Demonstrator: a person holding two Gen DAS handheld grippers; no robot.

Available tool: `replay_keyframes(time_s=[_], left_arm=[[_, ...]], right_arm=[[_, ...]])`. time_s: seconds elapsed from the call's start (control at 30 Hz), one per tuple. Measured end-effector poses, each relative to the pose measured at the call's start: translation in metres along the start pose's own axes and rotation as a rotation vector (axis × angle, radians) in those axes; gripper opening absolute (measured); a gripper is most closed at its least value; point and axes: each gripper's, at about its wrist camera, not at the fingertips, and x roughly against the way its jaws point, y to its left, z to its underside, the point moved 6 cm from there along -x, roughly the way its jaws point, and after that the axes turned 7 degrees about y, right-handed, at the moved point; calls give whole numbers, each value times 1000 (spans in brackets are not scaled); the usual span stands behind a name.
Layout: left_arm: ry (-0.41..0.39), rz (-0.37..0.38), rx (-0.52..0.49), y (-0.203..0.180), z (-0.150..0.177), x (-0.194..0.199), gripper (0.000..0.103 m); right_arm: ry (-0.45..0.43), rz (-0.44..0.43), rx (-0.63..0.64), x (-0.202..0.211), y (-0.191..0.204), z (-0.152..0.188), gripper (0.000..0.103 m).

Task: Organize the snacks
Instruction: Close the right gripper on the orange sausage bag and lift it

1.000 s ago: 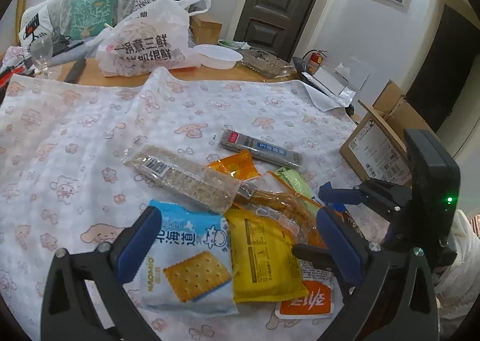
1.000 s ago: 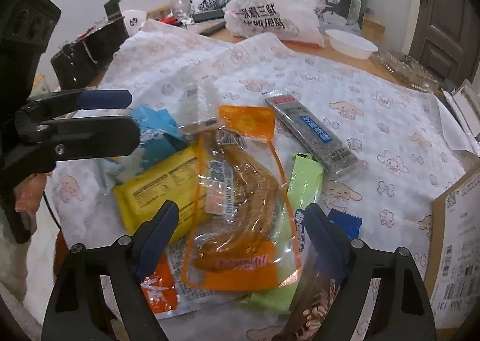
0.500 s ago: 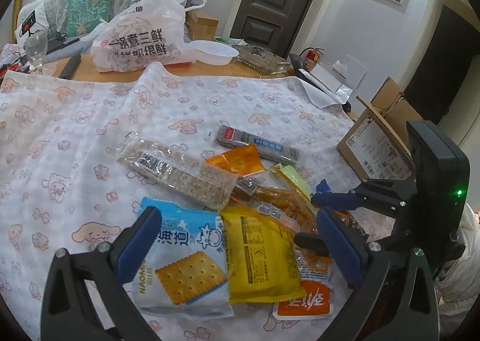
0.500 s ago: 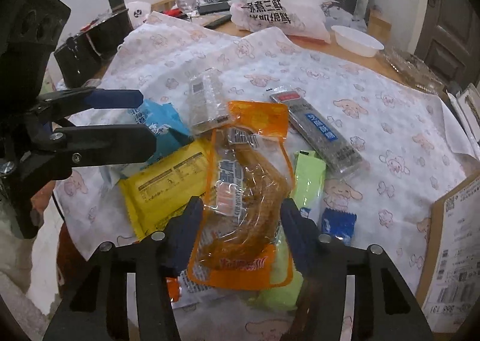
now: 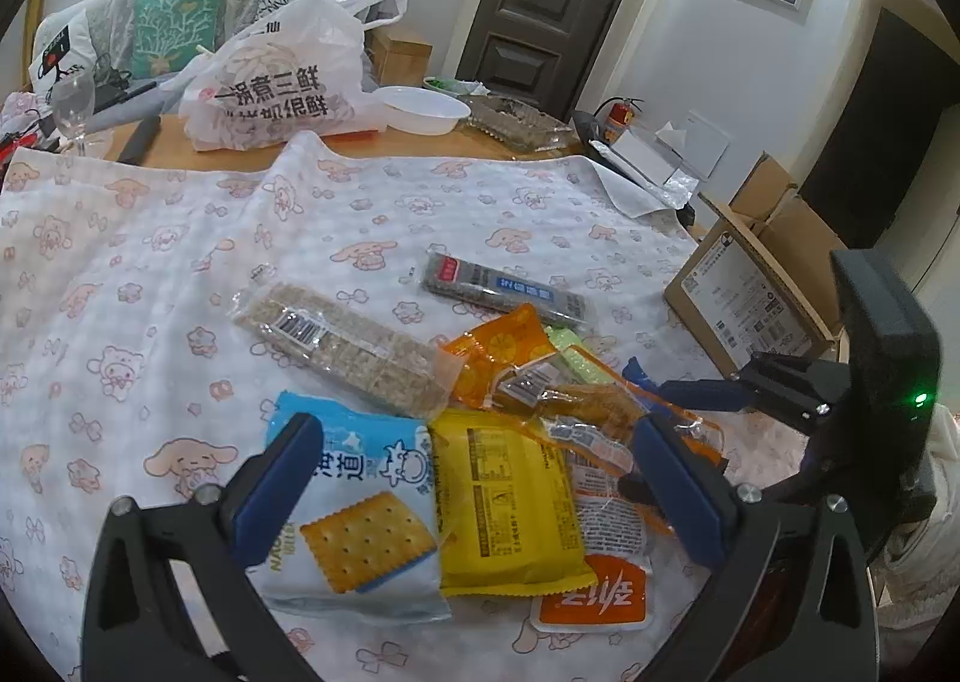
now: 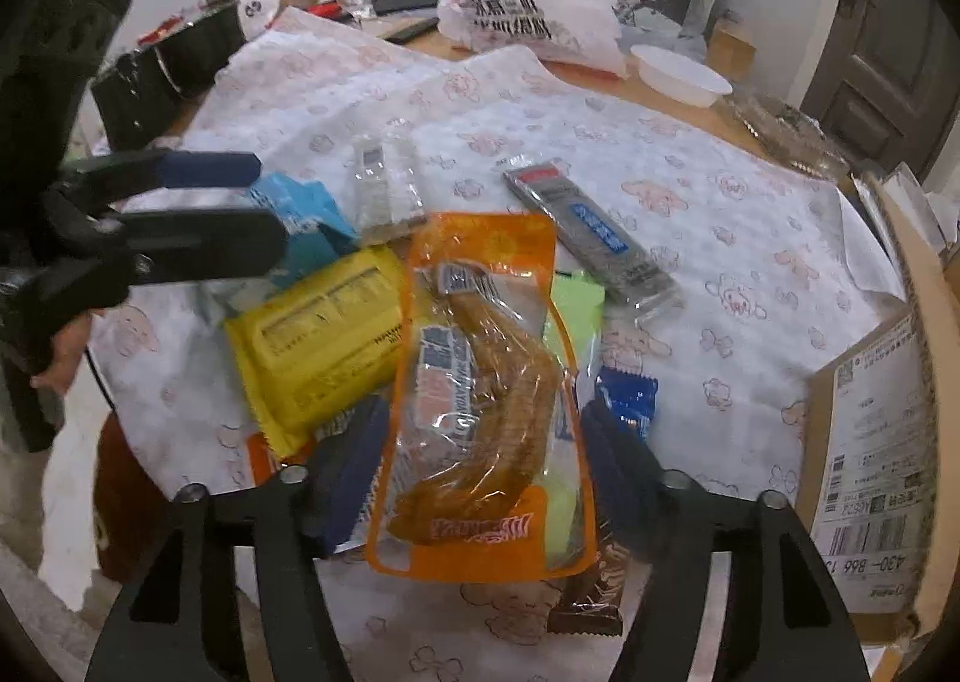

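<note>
A pile of snacks lies on the patterned tablecloth (image 5: 150, 238). My right gripper (image 6: 480, 472) is shut on the clear orange-edged meat snack pack (image 6: 480, 382), its jaws pressing both sides of it. My left gripper (image 5: 474, 484) is open above the blue cracker pack (image 5: 354, 514) and the yellow pack (image 5: 504, 502). The yellow pack (image 6: 318, 346), a green pack (image 6: 576, 304), a small blue wrapper (image 6: 627, 400) and a grey bar pack (image 6: 594, 238) lie around the orange pack. A clear cereal bar pack (image 5: 342, 346) lies behind the cracker pack.
An open cardboard box (image 5: 750, 286) stands at the table's right edge, also in the right wrist view (image 6: 876, 442). A white plastic bag (image 5: 276, 81), a white bowl (image 5: 420, 108) and a wine glass (image 5: 72, 99) stand at the back. A brown wrapper (image 6: 591, 592) lies near the front edge.
My right gripper has closed from wide open onto the orange meat snack pack. My left gripper has stayed open and shifted slightly over the cracker and yellow packs.
</note>
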Motion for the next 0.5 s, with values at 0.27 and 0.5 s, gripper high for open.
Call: replay_keyframes(time_s=[0.27, 0.5], left_arm=[[12, 1, -3, 0, 2, -3, 102], [17, 7, -6, -3, 2, -7, 102]], right_arm=[[29, 16, 6, -20, 0, 1, 73], [23, 39, 2, -25, 5, -2, 82]])
